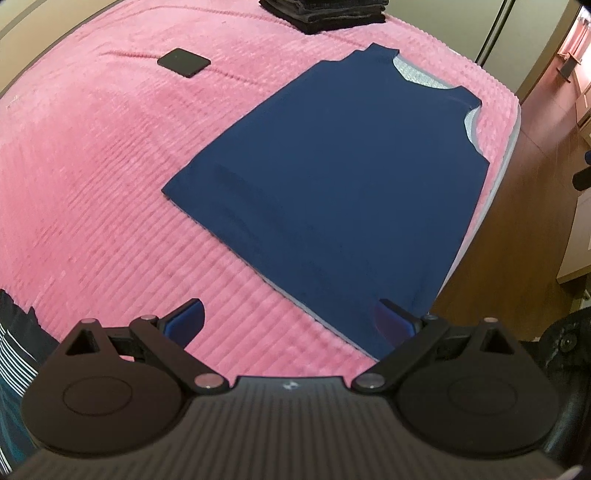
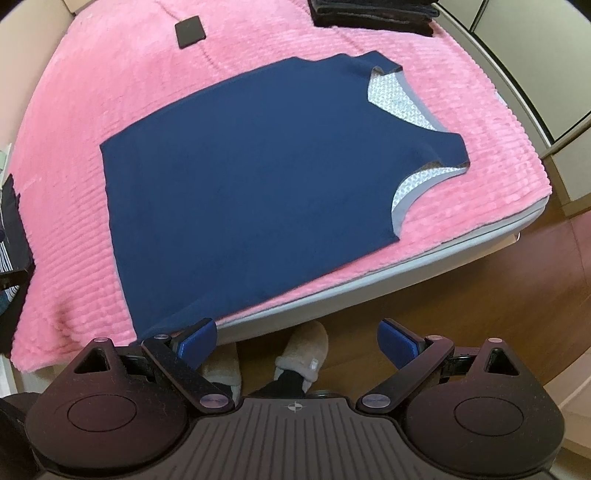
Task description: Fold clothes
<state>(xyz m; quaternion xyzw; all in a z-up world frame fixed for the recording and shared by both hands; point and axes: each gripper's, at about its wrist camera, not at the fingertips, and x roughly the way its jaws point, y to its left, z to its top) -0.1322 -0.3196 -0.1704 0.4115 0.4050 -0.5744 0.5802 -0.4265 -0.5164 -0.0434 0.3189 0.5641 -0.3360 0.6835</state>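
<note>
A navy sleeveless top point(image 1: 332, 184) with a grey patterned lining lies flat on the pink ribbed blanket point(image 1: 92, 166), neck toward the far right. My left gripper point(image 1: 290, 319) is open and empty, hovering above the top's near hem corner. In the right wrist view the same top point(image 2: 251, 177) lies spread near the bed's front edge. My right gripper point(image 2: 295, 341) is open and empty, held off the bed edge over the floor, its left finger beside the top's near hem corner.
A stack of dark folded clothes point(image 1: 325, 14) sits at the far edge, also in the right wrist view point(image 2: 373, 14). A flat black square point(image 1: 184, 62) lies on the blanket. Striped clothing point(image 1: 14, 350) lies at the left. Slippered feet point(image 2: 303, 350) stand on the wooden floor.
</note>
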